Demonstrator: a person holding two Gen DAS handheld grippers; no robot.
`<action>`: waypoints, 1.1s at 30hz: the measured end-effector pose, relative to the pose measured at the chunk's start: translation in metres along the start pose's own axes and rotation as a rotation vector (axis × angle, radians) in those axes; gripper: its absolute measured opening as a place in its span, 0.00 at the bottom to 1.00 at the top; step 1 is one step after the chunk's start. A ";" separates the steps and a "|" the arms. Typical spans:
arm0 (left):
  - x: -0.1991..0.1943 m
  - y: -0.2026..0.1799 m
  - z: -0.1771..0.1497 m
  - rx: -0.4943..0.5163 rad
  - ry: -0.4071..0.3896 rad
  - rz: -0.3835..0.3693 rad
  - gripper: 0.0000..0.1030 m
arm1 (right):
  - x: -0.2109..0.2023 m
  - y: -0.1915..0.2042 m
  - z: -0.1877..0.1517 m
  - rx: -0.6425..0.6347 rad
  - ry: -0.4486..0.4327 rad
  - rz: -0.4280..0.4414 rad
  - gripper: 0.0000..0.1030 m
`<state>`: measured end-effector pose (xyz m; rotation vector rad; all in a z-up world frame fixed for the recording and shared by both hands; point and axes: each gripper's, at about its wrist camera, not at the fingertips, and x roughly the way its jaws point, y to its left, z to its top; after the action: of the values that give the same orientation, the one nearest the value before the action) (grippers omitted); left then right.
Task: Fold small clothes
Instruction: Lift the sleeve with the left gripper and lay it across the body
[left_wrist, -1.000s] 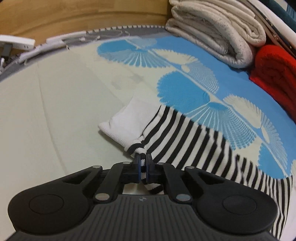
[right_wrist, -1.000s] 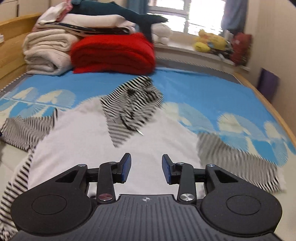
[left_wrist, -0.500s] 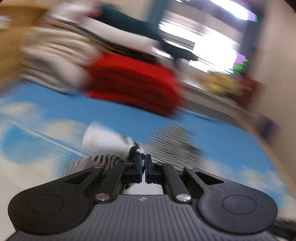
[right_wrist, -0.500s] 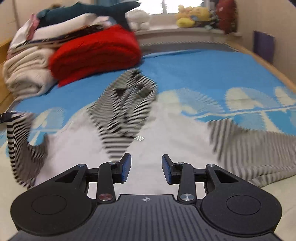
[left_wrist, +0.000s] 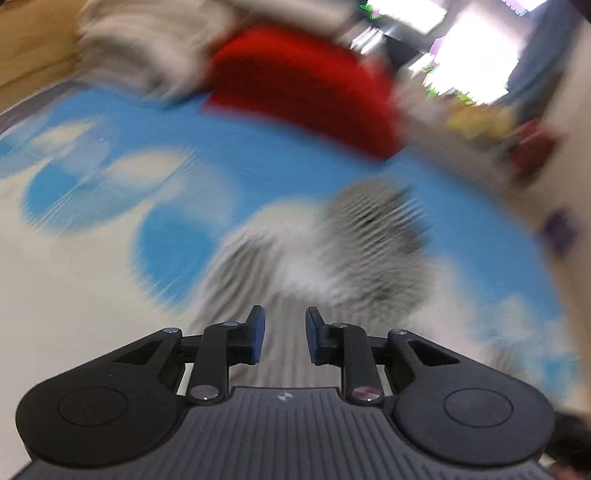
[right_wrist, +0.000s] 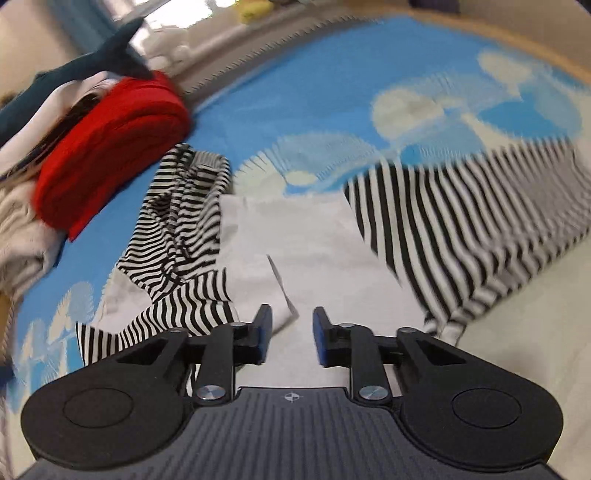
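Comparing with half a second ago, the left gripper (left_wrist: 282, 334) is now seen with its jaws spread and nothing between them, whereas the striped sleeve cuff was pinched there before. The right gripper (right_wrist: 291, 334) is likewise spread and empty, as it was earlier, though its view has been swung so that the bedspread (right_wrist: 332, 92) appears tilted.

No containers are shown; the striped garment (right_wrist: 306, 243) is laid directly on the blue and cream bedspread. Ahead of the right gripper its white body is spread flat, with a striped sleeve (right_wrist: 461, 229) stretched out ahead and to the right, and another striped sleeve (right_wrist: 173, 306) folded in over the white body just ahead and to the left. Crumpled striped fabric (right_wrist: 184, 218) is seen further ahead on the left.

Sharp detail is given only by the right wrist view: a red folded blanket (right_wrist: 110, 155) far ahead and left, with a dark plush shark (right_wrist: 81, 66) lying above it. In the left wrist view everything is heavily blurred; only the garment (left_wrist: 332, 258) as a grey and white smear just ahead, the red blanket (left_wrist: 303, 85) beyond it, and a bright window (left_wrist: 476, 48) can be made out.
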<state>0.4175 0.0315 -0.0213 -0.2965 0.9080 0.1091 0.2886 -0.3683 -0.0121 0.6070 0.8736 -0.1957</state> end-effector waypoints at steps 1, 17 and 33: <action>0.009 0.010 0.003 -0.047 0.036 0.006 0.24 | 0.006 -0.004 -0.001 0.034 0.013 0.011 0.21; 0.024 0.058 0.048 -0.090 0.024 -0.002 0.24 | 0.114 0.015 -0.017 0.246 0.120 -0.003 0.23; 0.049 0.036 0.021 0.018 0.171 -0.081 0.24 | 0.036 -0.019 -0.013 0.230 -0.025 -0.300 0.06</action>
<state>0.4557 0.0701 -0.0552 -0.3293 1.0641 0.0006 0.2954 -0.3734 -0.0537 0.6836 0.9222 -0.5802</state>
